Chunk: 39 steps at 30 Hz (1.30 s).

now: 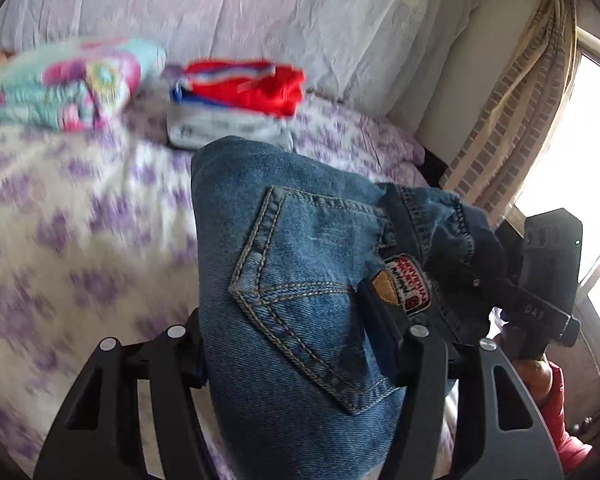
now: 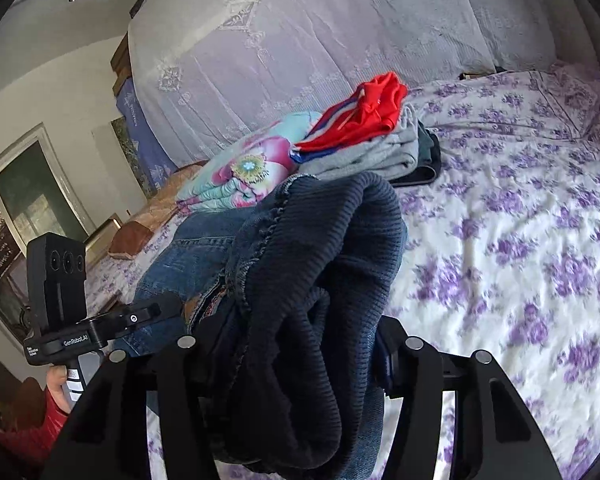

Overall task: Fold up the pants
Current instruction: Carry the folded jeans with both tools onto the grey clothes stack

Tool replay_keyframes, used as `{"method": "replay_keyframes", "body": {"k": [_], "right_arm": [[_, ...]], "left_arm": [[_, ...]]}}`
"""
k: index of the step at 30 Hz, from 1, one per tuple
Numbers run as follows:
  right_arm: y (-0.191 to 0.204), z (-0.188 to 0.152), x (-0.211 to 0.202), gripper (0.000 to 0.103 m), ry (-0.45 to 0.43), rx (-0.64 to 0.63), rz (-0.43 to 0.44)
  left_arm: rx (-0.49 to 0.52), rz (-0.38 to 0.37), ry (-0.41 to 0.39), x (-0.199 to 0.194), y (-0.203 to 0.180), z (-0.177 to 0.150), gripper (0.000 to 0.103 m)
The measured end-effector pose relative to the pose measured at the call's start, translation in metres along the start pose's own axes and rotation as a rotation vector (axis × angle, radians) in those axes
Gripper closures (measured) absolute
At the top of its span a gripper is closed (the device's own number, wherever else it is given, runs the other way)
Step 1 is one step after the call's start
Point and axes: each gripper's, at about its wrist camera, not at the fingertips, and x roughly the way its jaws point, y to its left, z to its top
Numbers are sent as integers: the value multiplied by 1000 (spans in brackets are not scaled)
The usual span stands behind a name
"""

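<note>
Bed (image 2: pixel 520 208): floral purple cover; folded clothes stack (image 2: pixel 364 136) at 12 o'clock.

Jeans (image 1: pixel 292 280): we hold them lifted above cover, between both claws. Blue denim, back pocket, brand patch, dark ribbed waistband.

We judge denim heavy, limp, not slippery; best held at waistband corners.

Left gripper (image 1: pixel 300 344): clamped on pocket area.

Right gripper (image 2: pixel 296 344): clamped on waistband.

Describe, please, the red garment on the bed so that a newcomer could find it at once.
Start at the bed with the purple-flowered cover and look toward the white lace-draped headboard. There, a short pile of folded clothes sits beside a turquoise-and-pink floral bundle. The red garment with blue-and-white stripes tops that pile, above a folded grey piece.
</note>
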Motion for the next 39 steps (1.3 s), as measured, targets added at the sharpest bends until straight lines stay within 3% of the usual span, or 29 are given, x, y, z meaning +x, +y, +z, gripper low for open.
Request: {"method": "replay_keyframes", "body": {"k": [5, 10, 13, 16, 17, 18, 19, 21, 23, 25, 26, 28, 30, 32, 39], "right_arm": [[-3, 47, 26, 46, -34, 5, 19], [-31, 93, 97, 46, 1, 23, -25], [-57, 106, 141, 46, 40, 61, -44], [-82, 105, 191, 45, 93, 51, -80], [-95, 98, 211, 43, 123, 60, -101], [-106, 89, 225, 33, 137, 61, -134], [-115, 82, 229, 25, 115, 87, -126], [-140, 84, 227, 17, 110, 239, -10], [-136, 85, 227, 13, 118, 201, -37], [-127, 85, 222, 12, 106, 167, -83], [-119, 86, 212, 12, 72, 133, -122], [-101, 86, 187, 12, -12, 73, -203], [-81, 85, 159, 3, -103, 11, -278], [-63, 77, 141, 3, -170, -28, -327], [-20, 31, 124, 3, -154, -186, -510]], "left_arm": [[-2, 40, -13, 10, 13, 59, 43], [-49, 129, -24, 73, 54, 106, 43], [-56, 183, -17, 112, 76, 115, 43], [-139, 189, 23, 160, 113, 111, 42], [-164, 189, 38, 176, 125, 106, 41], [-190, 211, 60, 197, 141, 93, 37], [-199, 218, 49, 204, 148, 85, 26], [-245, 183, 58, 200, 153, 93, 18], [-178, 242, 38, 198, 145, 97, 11], [-118, 330, 27, 197, 136, 94, 8], [-110, 341, 24, 194, 133, 95, 8], [-50, 429, 1, 180, 120, 96, 8], [30, 546, -62, 161, 104, 93, 7], [88, 628, -114, 142, 89, 86, 5], [184, 615, -128, 111, 52, 46, 5]]}}
